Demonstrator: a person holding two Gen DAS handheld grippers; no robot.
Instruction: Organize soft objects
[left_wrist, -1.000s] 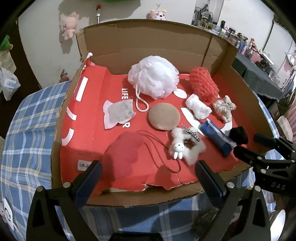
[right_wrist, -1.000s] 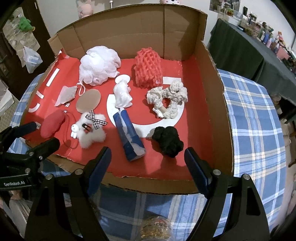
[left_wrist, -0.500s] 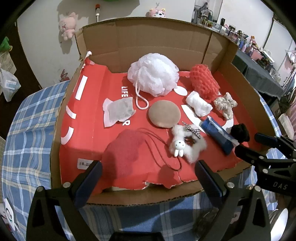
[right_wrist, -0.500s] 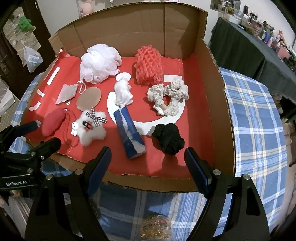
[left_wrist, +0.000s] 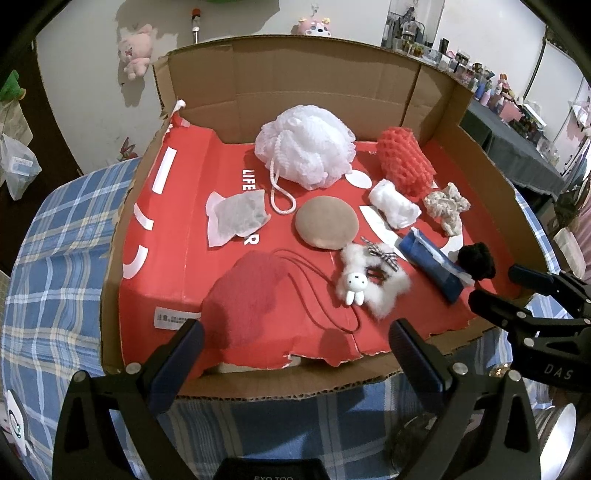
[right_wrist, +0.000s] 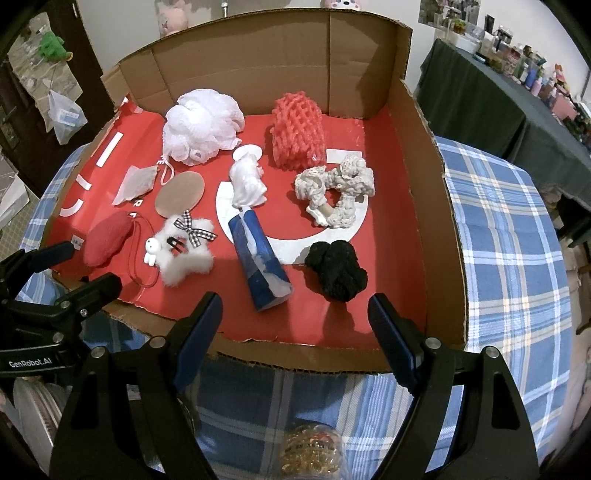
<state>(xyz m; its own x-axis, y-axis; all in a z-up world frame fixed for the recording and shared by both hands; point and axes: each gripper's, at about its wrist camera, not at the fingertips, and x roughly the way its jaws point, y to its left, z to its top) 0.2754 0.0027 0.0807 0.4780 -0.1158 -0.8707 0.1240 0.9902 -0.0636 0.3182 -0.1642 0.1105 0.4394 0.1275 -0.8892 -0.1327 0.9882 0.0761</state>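
both tools wide and empty at the box's near edge, my right tool (right_wrist: 295, 317) is nearer the blue roll (right_wrist: 260, 264), lying dead ahead at twelve o'clock, long axis running eleven to five, left tool (left_wrist: 295, 343) idle.

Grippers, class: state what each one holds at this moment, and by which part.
Nothing is held. The left gripper and right gripper both stand open at the near edge of the box, touching no item.
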